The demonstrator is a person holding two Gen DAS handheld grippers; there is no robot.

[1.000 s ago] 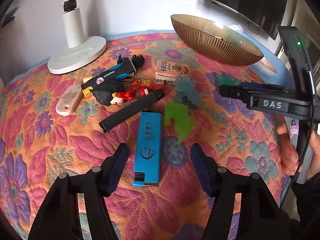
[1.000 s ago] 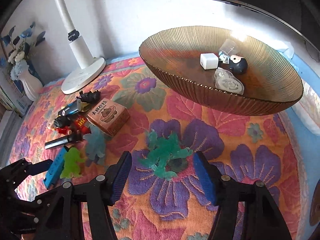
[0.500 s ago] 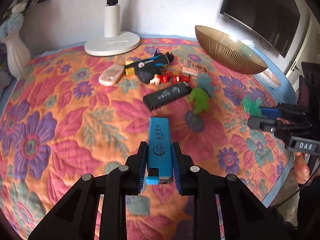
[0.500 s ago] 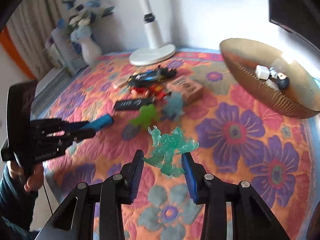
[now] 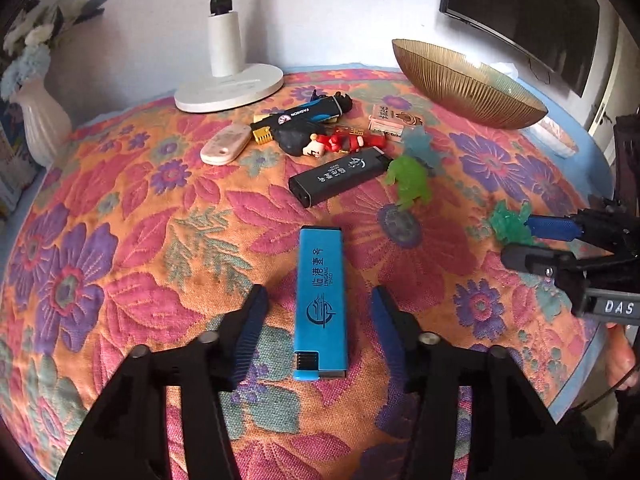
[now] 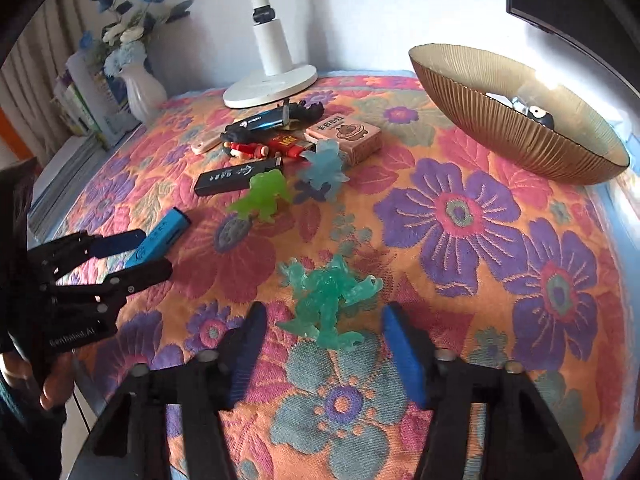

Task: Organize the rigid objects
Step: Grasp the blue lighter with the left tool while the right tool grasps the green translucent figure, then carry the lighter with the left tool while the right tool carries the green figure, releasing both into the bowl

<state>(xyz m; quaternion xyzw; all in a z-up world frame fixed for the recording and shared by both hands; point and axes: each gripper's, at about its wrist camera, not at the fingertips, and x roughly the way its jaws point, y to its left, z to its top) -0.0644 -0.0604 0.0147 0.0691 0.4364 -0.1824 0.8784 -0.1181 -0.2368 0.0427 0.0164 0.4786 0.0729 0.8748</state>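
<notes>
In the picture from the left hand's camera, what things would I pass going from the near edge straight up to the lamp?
blue lighter → black lighter → red toy figure → dark blue lighter → white lamp base

Our left gripper (image 5: 318,320) and right gripper (image 6: 322,344): black frames, silver screws, ribbed blue pads (image 5: 250,328), white "DAS" lettering, dark sleeve.

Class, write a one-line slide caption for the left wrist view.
Left gripper, fingers opening, straddles a flat blue rectangular lighter lying on the floral tablecloth.
</notes>
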